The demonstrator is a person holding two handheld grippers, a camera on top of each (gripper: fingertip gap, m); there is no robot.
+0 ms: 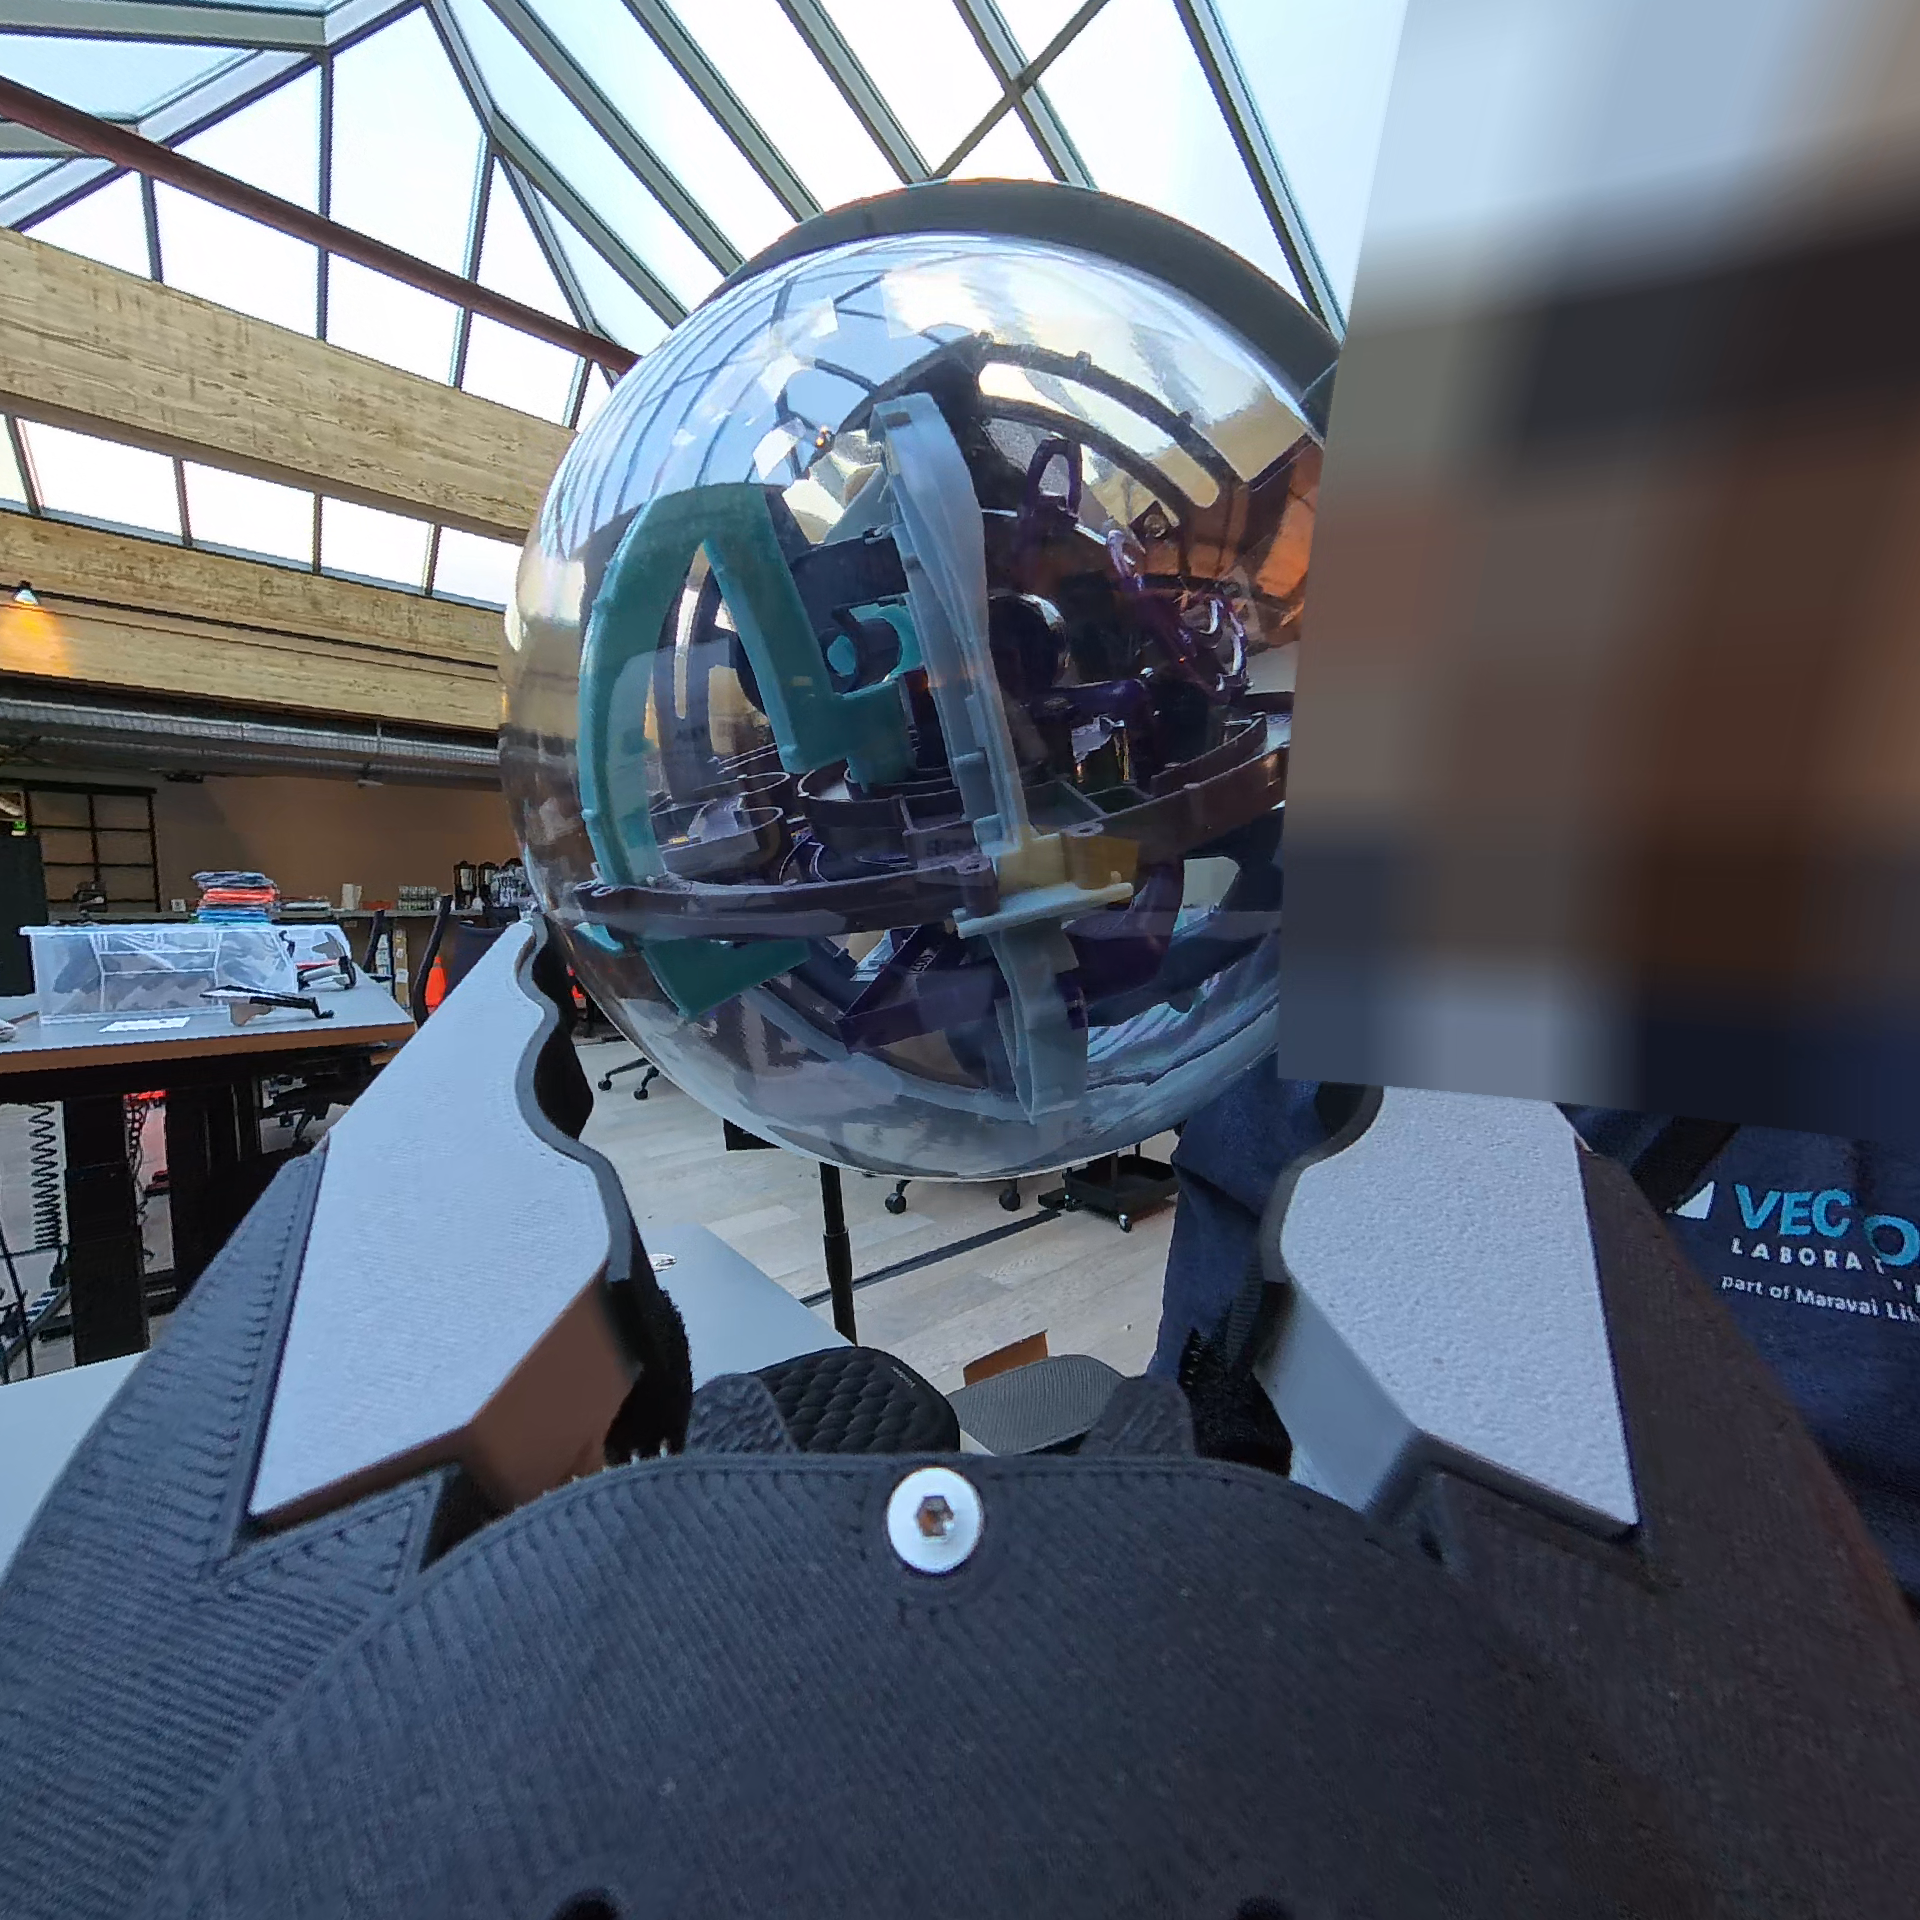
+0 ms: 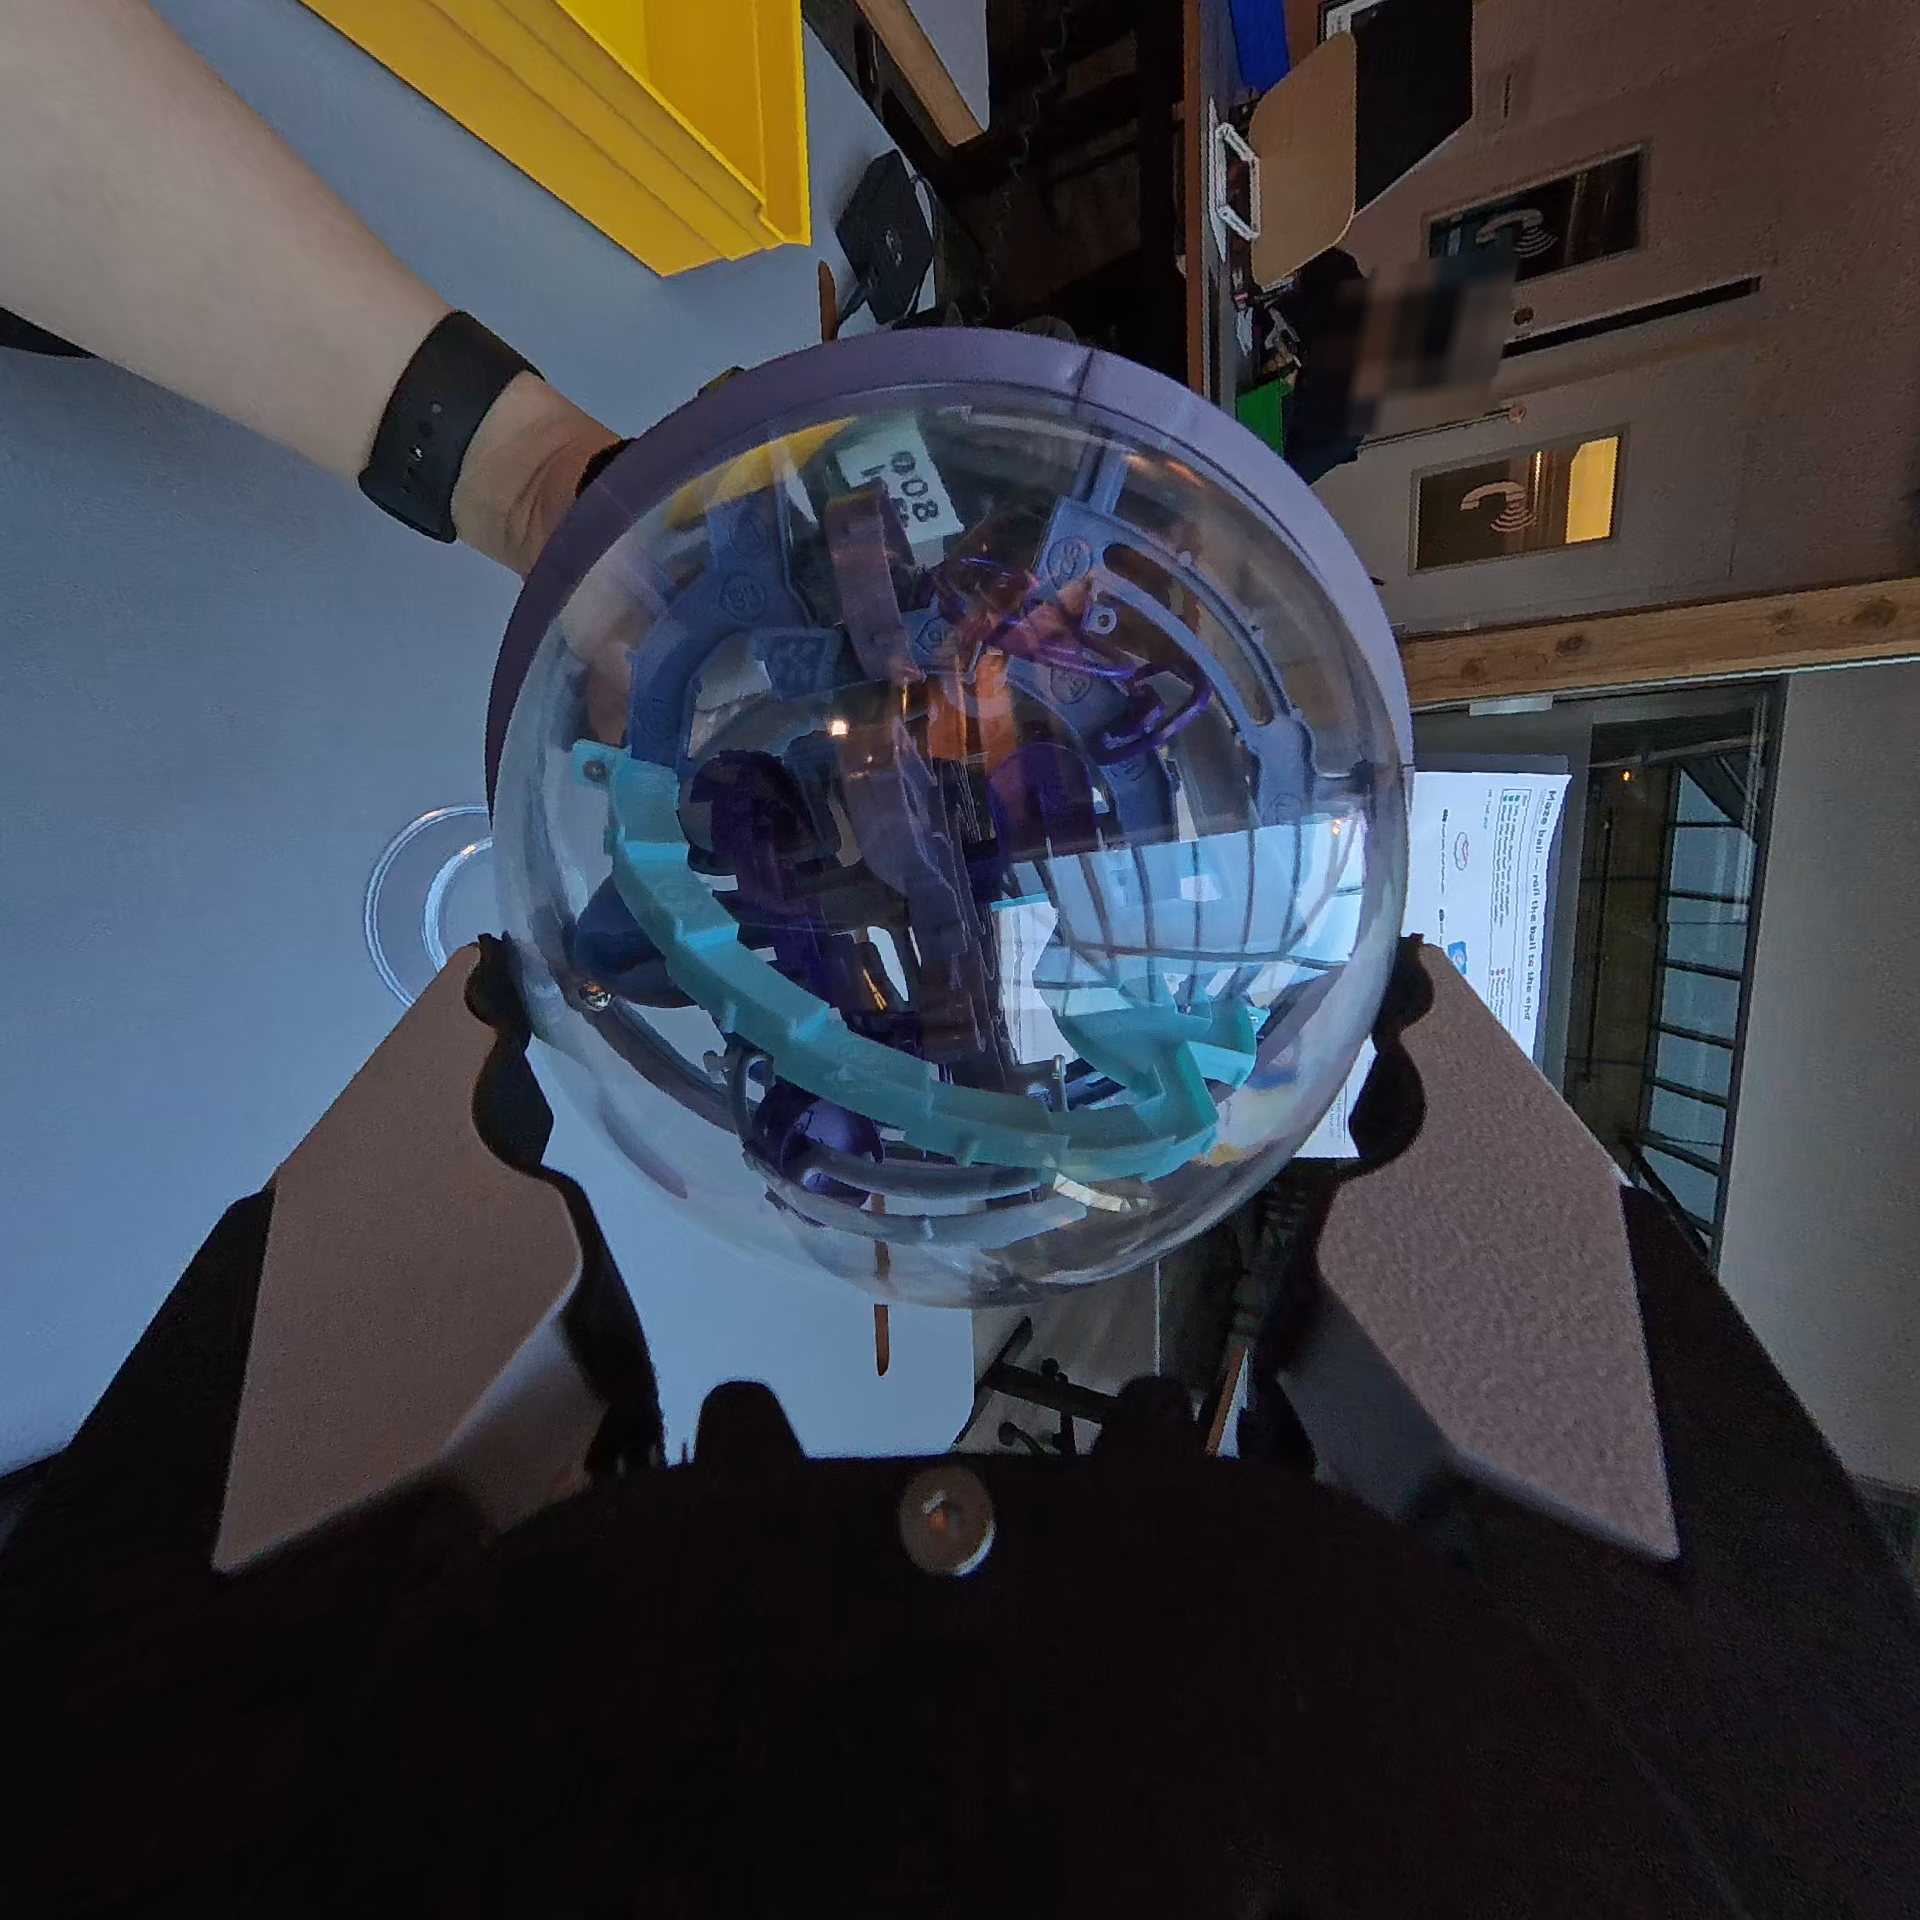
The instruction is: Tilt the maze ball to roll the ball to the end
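Observation:
The maze ball (image 1: 914, 675) is a clear plastic sphere with teal, grey-blue and purple tracks inside, held up in the air against the skylight. My left gripper (image 1: 925, 1018) is closed on its lower part: the left fingertip touches the shell, and the right one is partly hidden by a blurred patch. In the right wrist view the maze ball (image 2: 945, 821) sits between both fingertips of my right gripper (image 2: 945, 966), which press its sides. A small shiny bead (image 2: 592, 997) lies near the shell at lower left; I cannot tell whether it is the rolling ball.
A forearm with a black wrist band (image 2: 436, 426) reaches behind the sphere. Beyond it are a grey table (image 2: 208, 727), a yellow bin (image 2: 623, 125), a clear round stand (image 2: 416, 894) and a printed sheet (image 2: 1496, 883). A person's dark blue shirt (image 1: 1818, 1351) is close on the right.

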